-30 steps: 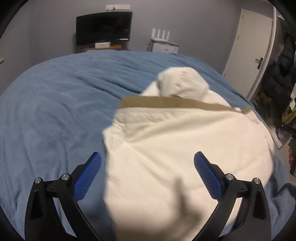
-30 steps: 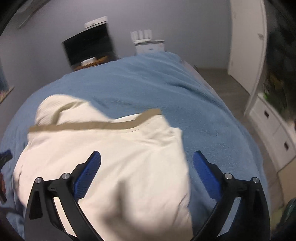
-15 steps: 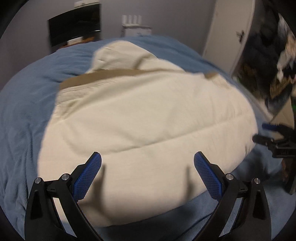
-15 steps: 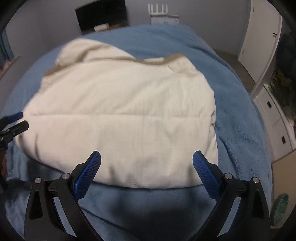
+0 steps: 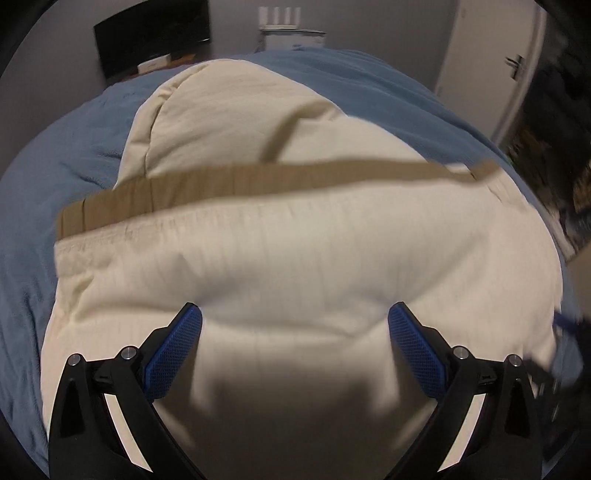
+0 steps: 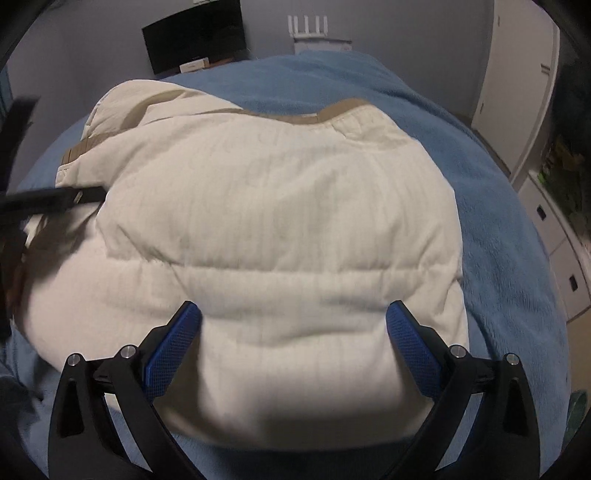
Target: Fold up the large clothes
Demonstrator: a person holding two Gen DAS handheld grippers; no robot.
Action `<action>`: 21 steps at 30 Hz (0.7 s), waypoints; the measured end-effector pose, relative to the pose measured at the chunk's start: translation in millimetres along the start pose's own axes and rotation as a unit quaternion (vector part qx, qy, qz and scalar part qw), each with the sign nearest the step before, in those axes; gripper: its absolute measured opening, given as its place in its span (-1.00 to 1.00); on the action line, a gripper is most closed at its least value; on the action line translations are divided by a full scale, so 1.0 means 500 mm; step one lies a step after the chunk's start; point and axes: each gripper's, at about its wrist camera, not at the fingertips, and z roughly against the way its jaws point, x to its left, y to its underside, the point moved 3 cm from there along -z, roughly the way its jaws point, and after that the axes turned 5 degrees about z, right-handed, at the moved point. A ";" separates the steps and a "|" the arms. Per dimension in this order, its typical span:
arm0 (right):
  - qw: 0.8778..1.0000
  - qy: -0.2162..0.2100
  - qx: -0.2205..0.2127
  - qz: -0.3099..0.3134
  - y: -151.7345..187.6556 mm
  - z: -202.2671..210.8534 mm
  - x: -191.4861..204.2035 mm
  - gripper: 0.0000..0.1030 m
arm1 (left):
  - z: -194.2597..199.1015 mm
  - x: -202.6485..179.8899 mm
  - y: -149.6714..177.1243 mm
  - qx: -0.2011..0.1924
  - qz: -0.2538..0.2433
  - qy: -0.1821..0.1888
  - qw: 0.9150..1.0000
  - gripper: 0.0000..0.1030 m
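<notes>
A cream padded jacket (image 5: 303, 251) with a tan band (image 5: 258, 181) lies folded in a thick bundle on the blue bed cover (image 5: 66, 155). My left gripper (image 5: 293, 332) hovers close over its near half, open, its blue pads (image 5: 173, 350) spread wide with only fabric below. In the right wrist view the same jacket (image 6: 266, 229) fills the middle. My right gripper (image 6: 293, 332) is open over its near edge. The other gripper's black fingers (image 6: 55, 197) show at the left, against the jacket's left side.
The blue bed cover (image 6: 498, 206) stretches around the jacket on all sides. Beyond the bed stand a dark monitor (image 6: 195, 37), a white radiator-like unit (image 6: 317, 35) and a white door (image 5: 495, 62). White drawers (image 6: 565, 251) line the right side.
Both grippers have come down and closer to the jacket, which now fills more of each view. Both have stayed open.
</notes>
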 end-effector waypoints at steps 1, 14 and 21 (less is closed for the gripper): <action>1.000 0.001 -0.005 0.005 -0.004 -0.003 -0.001 0.88 | -0.012 0.002 -0.016 0.002 0.004 -0.005 1.000 0.90; 0.997 -0.007 -0.072 0.011 -0.038 0.011 -0.005 0.88 | -0.045 0.028 -0.101 -0.001 0.059 -0.022 0.998 0.87; 0.996 -0.019 -0.083 0.012 -0.056 0.003 0.001 0.88 | 0.068 0.040 0.043 -0.022 -0.008 -0.022 0.999 0.88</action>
